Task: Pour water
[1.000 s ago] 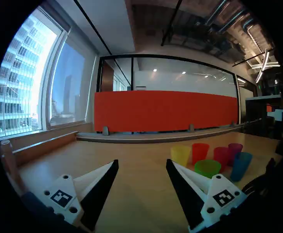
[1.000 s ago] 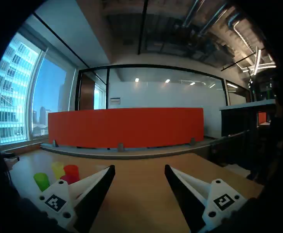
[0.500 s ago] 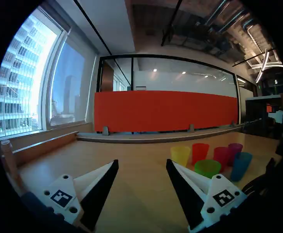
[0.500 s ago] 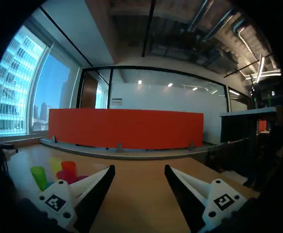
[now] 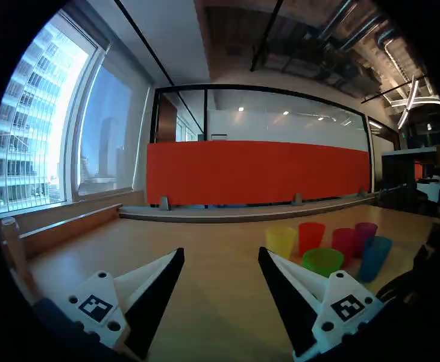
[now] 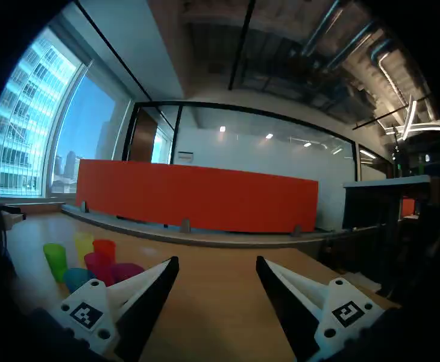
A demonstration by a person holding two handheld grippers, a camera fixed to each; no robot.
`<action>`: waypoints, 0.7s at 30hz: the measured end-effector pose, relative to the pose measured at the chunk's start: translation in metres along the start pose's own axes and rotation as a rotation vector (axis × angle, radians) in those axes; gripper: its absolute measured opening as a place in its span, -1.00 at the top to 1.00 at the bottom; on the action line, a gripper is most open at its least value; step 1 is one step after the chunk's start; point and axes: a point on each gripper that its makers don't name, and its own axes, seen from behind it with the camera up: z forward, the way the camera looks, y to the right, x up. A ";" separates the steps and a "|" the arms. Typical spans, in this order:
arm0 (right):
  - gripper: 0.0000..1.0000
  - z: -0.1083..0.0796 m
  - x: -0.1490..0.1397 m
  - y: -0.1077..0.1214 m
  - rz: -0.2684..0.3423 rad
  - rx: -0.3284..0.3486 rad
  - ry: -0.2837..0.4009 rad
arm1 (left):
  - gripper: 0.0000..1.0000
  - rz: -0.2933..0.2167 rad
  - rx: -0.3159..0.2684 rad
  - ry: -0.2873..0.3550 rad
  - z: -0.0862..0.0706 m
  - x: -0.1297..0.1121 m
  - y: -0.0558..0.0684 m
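Several coloured plastic cups stand clustered on the wooden table. In the left gripper view they sit to the right: a yellow cup (image 5: pixel 279 241), an orange-red cup (image 5: pixel 310 237), a green cup (image 5: pixel 322 261), a pink cup (image 5: pixel 344 244), a purple cup (image 5: pixel 365 232) and a blue cup (image 5: pixel 374 257). My left gripper (image 5: pixel 221 260) is open and empty, to their left. In the right gripper view the same cluster lies at the left: green cup (image 6: pixel 56 260), yellow cup (image 6: pixel 83 245), orange-red cup (image 6: pixel 104 249), blue cup (image 6: pixel 76 279). My right gripper (image 6: pixel 217 267) is open and empty.
An orange partition (image 5: pixel 256 172) runs along the table's far edge. Large windows (image 5: pixel 33 139) line the left side, with a wooden ledge (image 5: pixel 69 220) below. Dark furniture (image 6: pixel 374 223) stands at the right. The wooden table (image 5: pixel 220 301) stretches ahead of both grippers.
The right gripper view has risen and tilted, bringing more cups into sight at its left. The left gripper has stayed still.
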 end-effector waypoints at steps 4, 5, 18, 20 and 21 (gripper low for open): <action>-0.98 0.001 -0.004 -0.008 0.005 0.014 0.004 | -0.82 0.000 0.000 0.000 0.000 0.000 0.000; -0.98 0.002 -0.005 -0.010 0.008 0.020 0.005 | -0.82 0.000 0.000 0.000 0.000 0.000 0.000; -0.98 0.008 -0.017 -0.024 0.042 0.049 -0.001 | -0.82 0.000 0.000 0.000 0.000 0.000 0.000; -0.98 0.010 -0.019 -0.025 0.041 0.045 -0.006 | -0.82 0.000 0.000 0.000 0.000 0.000 0.000; -0.98 0.010 -0.021 -0.025 0.041 0.043 -0.009 | -0.82 0.000 0.000 0.000 0.000 0.000 0.000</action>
